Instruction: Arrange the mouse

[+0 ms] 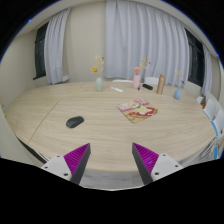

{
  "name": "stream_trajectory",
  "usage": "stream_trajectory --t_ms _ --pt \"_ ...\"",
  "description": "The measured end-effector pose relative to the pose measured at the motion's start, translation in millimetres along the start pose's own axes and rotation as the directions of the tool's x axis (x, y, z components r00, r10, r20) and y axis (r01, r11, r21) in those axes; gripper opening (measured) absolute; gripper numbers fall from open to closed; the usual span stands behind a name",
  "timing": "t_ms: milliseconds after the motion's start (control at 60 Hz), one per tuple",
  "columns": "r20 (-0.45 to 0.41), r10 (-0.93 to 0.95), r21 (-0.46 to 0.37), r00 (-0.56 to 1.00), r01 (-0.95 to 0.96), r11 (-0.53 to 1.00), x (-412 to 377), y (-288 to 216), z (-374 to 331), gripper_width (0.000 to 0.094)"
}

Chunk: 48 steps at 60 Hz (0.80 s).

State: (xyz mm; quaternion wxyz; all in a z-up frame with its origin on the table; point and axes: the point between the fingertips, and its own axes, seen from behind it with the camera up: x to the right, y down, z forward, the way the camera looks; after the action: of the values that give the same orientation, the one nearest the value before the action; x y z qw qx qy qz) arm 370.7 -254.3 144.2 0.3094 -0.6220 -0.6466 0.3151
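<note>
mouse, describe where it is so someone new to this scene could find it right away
Start at the big light wooden table before the curtains. The mouse lies on its near part, beyond the open gripper and ahead of one finger, left of the magazine. It is the only small, dark, rounded thing there; the vase and bottles stand far behind.

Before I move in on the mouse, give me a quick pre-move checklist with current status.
1. Mouse in view: ok, on the table, ahead and left of the fingers.
2. Gripper open and empty: ok.
3. Path to mouse free: ok, bare tabletop between.
4. Magazine away from mouse: ok, it lies well to the right.
5. Vase and bottles out of the way: ok, far side of table.
6. Mouse cable or orientation: cannot tell.
</note>
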Motion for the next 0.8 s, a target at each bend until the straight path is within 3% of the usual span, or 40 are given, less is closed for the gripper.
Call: stream_trajectory --t_ms 450,800 --pt "0.076 0.012 -0.044 0.997 -0.009 0.999 -149.4 11.9 53.4 0.0868" --pt "0.029 0.043 -0.043 0.999 -0.042 0.998 -212.0 -4.4 155.7 0.0864"
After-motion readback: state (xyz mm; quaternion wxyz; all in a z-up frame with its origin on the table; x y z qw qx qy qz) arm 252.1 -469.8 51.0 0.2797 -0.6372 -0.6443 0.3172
